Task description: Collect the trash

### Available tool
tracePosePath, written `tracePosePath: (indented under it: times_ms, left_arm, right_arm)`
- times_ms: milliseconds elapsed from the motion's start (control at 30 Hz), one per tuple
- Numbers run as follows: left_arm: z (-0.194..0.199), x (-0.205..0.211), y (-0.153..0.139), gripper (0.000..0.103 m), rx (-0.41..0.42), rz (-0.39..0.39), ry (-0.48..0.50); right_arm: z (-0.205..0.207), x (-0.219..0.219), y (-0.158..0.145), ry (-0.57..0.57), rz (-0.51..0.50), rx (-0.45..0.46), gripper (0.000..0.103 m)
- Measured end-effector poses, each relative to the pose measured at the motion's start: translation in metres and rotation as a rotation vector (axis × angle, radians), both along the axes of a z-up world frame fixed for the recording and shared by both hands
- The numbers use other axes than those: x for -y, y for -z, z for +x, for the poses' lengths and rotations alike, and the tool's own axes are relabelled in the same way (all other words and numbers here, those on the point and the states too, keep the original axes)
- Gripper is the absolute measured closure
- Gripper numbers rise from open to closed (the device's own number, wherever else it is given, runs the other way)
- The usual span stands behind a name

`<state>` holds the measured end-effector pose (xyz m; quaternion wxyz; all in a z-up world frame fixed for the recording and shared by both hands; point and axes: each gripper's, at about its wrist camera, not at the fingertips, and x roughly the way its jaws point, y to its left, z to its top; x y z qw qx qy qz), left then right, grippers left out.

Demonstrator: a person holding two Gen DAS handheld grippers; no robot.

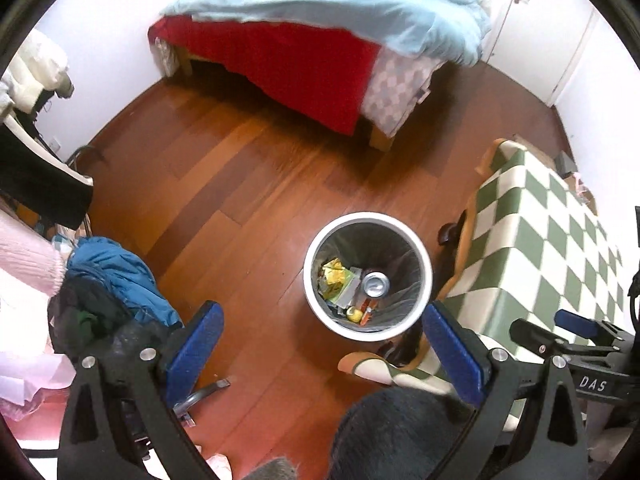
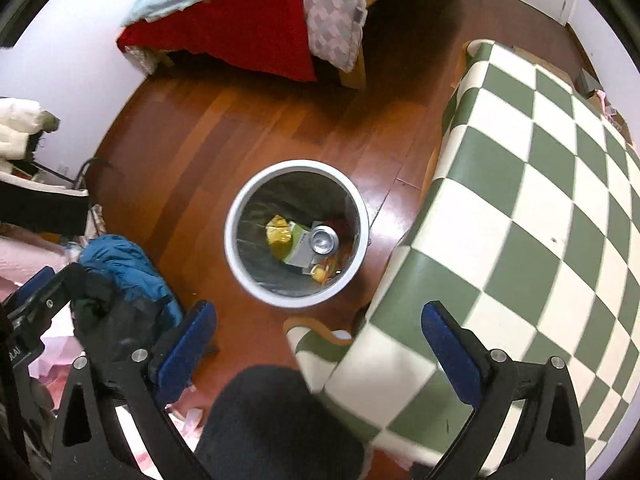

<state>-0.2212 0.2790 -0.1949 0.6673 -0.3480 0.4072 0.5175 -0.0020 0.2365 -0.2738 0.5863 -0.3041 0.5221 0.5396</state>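
A white round trash bin (image 1: 310, 276) with a dark liner stands on the wooden floor; it also shows in the right wrist view (image 2: 236, 256). Inside lie a silver can (image 1: 375, 283) (image 2: 324, 240), yellow wrappers (image 1: 332, 272) (image 2: 278, 234) and other scraps. My left gripper (image 1: 320, 344) is open and empty, held high above the floor just short of the bin. My right gripper (image 2: 318, 340) is open and empty, above the bin's near side and the table edge. The right gripper shows at the right edge of the left wrist view (image 1: 576, 324).
A table with a green and white checked cloth (image 2: 540, 208) (image 1: 540, 236) stands right of the bin. A bed with red and light blue covers (image 1: 304, 40) is at the back. A pile of blue and dark clothes (image 1: 116, 280) (image 2: 124, 276) lies left.
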Motion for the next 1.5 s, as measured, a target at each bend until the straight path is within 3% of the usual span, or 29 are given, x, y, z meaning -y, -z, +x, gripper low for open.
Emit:
tracePosePath:
  times_ms: [333, 733, 1000, 1500]
  left_arm:
    - [-0.009, 0.050, -0.084, 0.001, 0.095, 0.077, 0.046]
    - [-0.025, 0.087, -0.149, 0.001, 0.199, 0.118, 0.089]
    - [-0.026, 0.105, -0.171, 0.001, 0.239, 0.120, 0.133]
    - [-0.036, 0.124, -0.183, 0.001, 0.260, 0.130, 0.151]
  right_arm:
    - [-0.017, 0.067, -0.105, -0.083, 0.122, -0.073, 0.000]
    - [-0.027, 0.115, -0.198, -0.140, 0.228, -0.151, 0.000]
    - [-0.026, 0.135, -0.227, -0.162, 0.246, -0.175, 0.000]
    - [-0.031, 0.155, -0.242, -0.200, 0.238, -0.205, 0.000]
